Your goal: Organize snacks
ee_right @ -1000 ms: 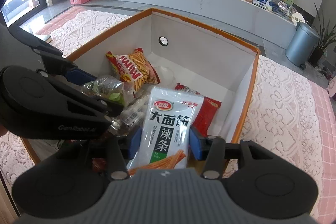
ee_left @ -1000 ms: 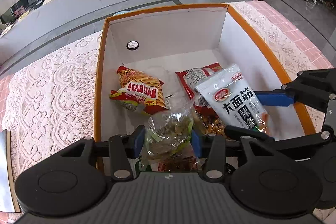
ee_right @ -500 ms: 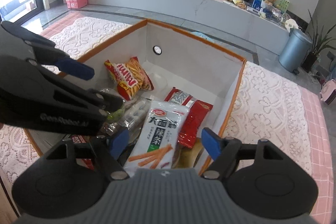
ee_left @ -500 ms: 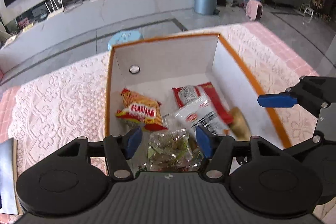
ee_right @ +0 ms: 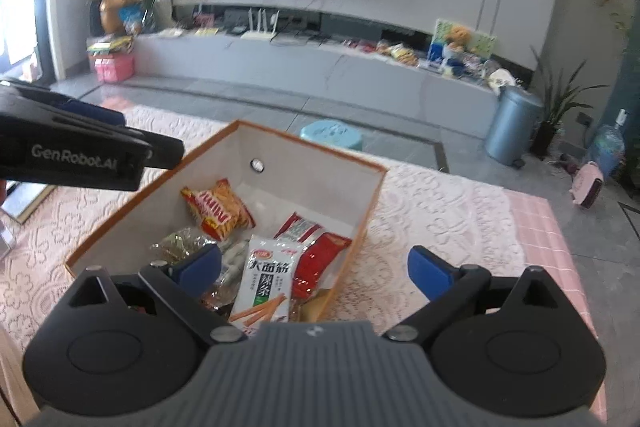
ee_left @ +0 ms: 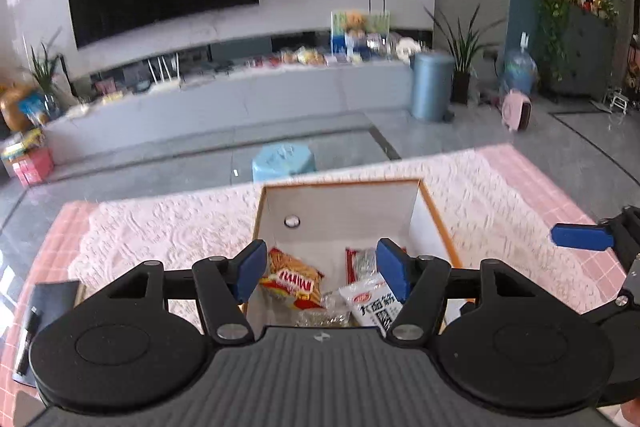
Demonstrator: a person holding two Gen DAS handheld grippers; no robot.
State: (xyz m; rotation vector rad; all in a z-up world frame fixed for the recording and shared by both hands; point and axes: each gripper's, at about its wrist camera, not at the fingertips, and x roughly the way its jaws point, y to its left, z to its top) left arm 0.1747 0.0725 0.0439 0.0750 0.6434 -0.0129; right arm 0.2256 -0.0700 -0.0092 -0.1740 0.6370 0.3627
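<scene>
**Both grippers empty above the snack box**

Your left gripper hung above the near end of the box, its blue pads spread and still opening, with nothing pressed between them. The snacks seen through the gap lay down on the box floor, clear of the pads. Your right gripper was wider still, jaws opening, one pad over the box and the other out over the lace cloth; it held nothing either.

Inside the white, orange-rimmed box, the white spicy-strip pack lay flat near the front, just below your right gripper. A red pack lay beside it on the right, partly under it. The orange-and-red Mimi bag sat further back toward the left wall, apart from the white pack. A clear bag with green contents rested against the left wall near the front, touching the clutter under the white pack. More wrappers showed at the very front edge, too hidden to name.

In the right view your left gripper's black body crossed the upper left, above the box rim. In the left view one blue pad of your right gripper showed at the right edge.

The box stood on the tabletop over the lace cloth, with pink check cloth beyond it. A dark flat object lay on the tabletop to the left.
</scene>
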